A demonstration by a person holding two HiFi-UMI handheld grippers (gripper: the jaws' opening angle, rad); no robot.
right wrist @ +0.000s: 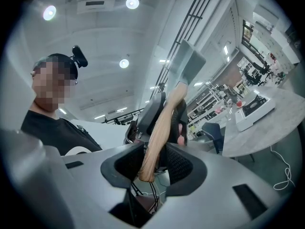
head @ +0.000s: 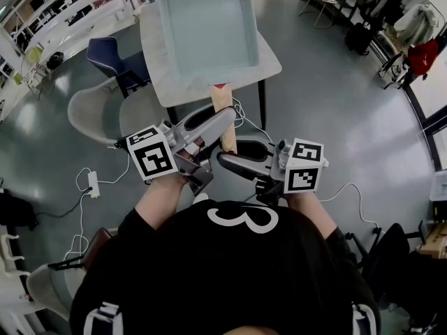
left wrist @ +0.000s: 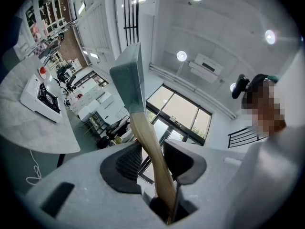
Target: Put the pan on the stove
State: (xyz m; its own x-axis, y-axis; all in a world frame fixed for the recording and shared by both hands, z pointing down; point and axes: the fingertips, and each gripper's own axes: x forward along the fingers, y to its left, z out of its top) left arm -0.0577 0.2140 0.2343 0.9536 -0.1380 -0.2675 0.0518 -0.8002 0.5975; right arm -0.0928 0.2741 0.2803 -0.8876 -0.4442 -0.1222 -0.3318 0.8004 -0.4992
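Observation:
A square pale-blue pan (head: 202, 26) with a wooden handle (head: 222, 98) is held up in the air in front of me. My left gripper (head: 221, 121) is shut on the handle partway along, and my right gripper (head: 229, 156) is shut on the handle's end. In the left gripper view the handle (left wrist: 151, 151) runs up between the jaws of the left gripper (left wrist: 155, 162) to the pan (left wrist: 129, 80), seen edge-on. In the right gripper view the handle's end (right wrist: 151, 156) sits between the pads of the right gripper (right wrist: 155, 165). A white stove (left wrist: 42, 98) (right wrist: 255, 108) stands on a round table some way off.
A light grey table (head: 269, 65) lies below the pan. Beside it stand a blue chair (head: 112, 58) and a grey chair (head: 94, 110). Cables and a power strip (head: 92, 181) lie on the floor. The round table (left wrist: 28, 132) bears the stove.

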